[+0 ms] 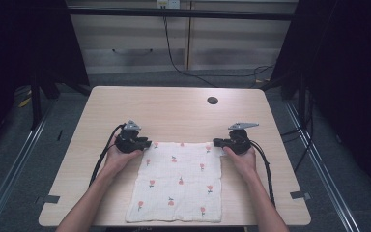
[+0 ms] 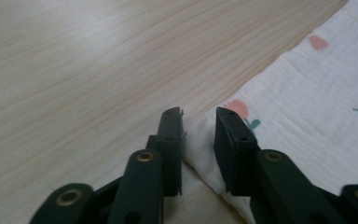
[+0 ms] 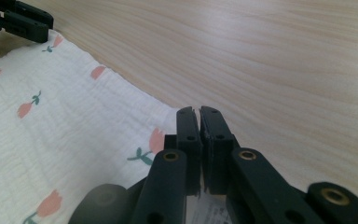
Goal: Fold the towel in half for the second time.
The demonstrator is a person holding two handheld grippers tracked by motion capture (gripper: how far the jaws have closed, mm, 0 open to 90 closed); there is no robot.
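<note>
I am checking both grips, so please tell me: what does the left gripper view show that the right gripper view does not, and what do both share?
In the left gripper view, the left gripper has its jaws apart, with the corner of the tulip-print cloth lying in the gap; the pads do not yet press it.

In the right gripper view, the right gripper has its jaws closed on the cloth's corner, a small label sits under them, and the other gripper's jaws reach the cloth's far corner.

Both show the white cloth with pink tulips on the light wooden table.

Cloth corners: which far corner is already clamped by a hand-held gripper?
The far right corner of the white tulip-print cloth: the right hand-held gripper is shut on it. At the far left corner, the left hand-held gripper shows a gap.
</note>
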